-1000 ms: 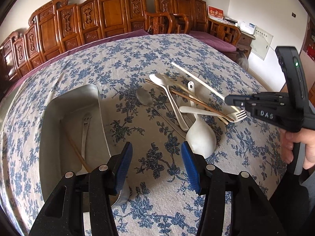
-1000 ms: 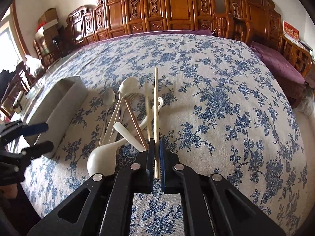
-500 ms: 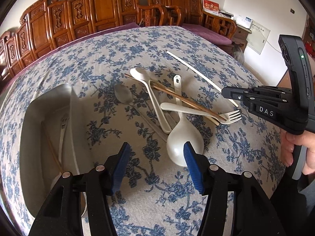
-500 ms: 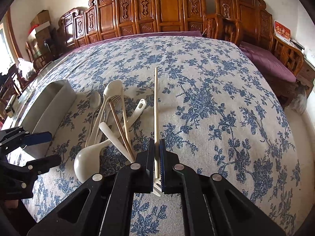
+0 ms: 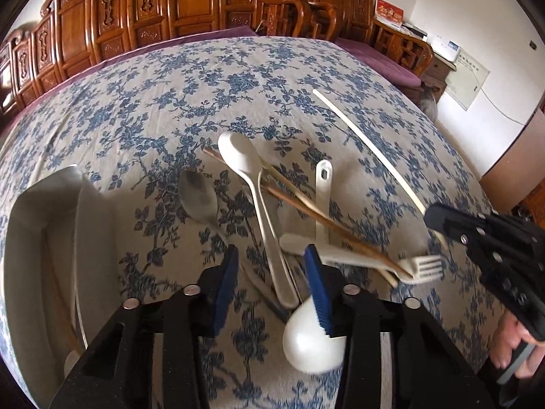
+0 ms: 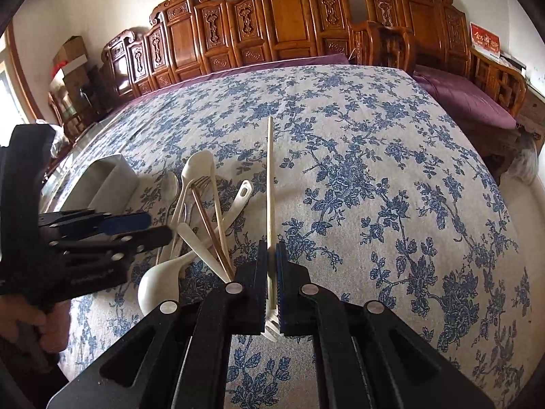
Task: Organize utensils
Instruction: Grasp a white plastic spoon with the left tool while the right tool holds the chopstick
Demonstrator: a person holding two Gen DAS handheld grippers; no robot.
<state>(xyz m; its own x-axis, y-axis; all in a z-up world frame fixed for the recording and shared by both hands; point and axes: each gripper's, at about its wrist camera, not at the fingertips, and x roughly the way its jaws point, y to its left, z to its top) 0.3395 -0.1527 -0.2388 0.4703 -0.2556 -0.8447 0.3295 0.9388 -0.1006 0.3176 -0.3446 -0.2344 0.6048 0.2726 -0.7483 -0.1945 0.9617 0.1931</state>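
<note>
I had the floral tablecloth (image 5: 259,78) spread ahead of both tongs, the grey tray (image 5: 37,238) off to the left of my left gripper (image 5: 270,283). Its jaws had just been narrowing, apart over the white spoon's handle (image 5: 272,238), not pressing it, the big white ladle (image 5: 313,344) under its right pad. My right gripper (image 6: 271,272) was clamped on the pale chopstick (image 6: 270,184), utensil pile just left.

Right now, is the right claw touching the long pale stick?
Touching. The right wrist view shows the right claw shut on the pale stick, its blue pads pressed against both sides, lifting it off the tablecloth.
</note>
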